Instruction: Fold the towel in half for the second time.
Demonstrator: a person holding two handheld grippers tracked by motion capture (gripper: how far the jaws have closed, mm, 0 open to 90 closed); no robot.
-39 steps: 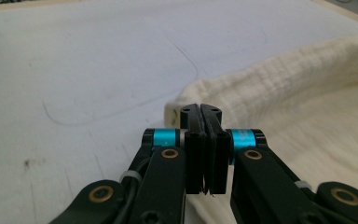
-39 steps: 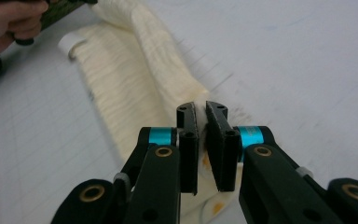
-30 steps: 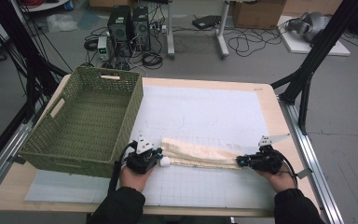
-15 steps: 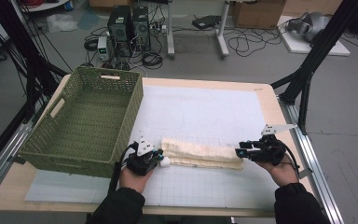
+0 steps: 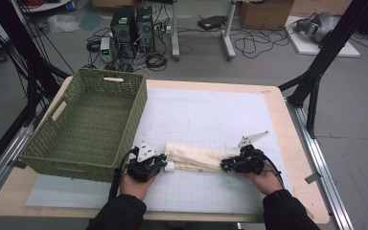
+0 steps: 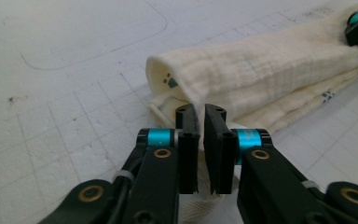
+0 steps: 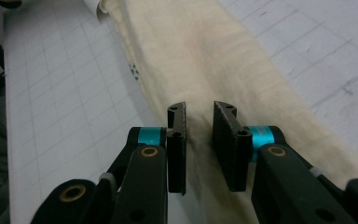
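**Folded cloth lies between two tools near the front edge**

The cream folded cloth (image 5: 194, 157) lies lengthwise on the worktop (image 5: 268, 103) near its front edge, right of the green basket (image 5: 88, 122) at the left edge. The left tool (image 5: 165, 164) sits at the cloth's left end; its jaws have just been opening slightly, with only a narrow slit between them and cloth beneath the tips. The right tool (image 5: 224, 166) rests over the cloth's right end; its jaws have just been closing, a gap remaining, cloth under them, not pinched.
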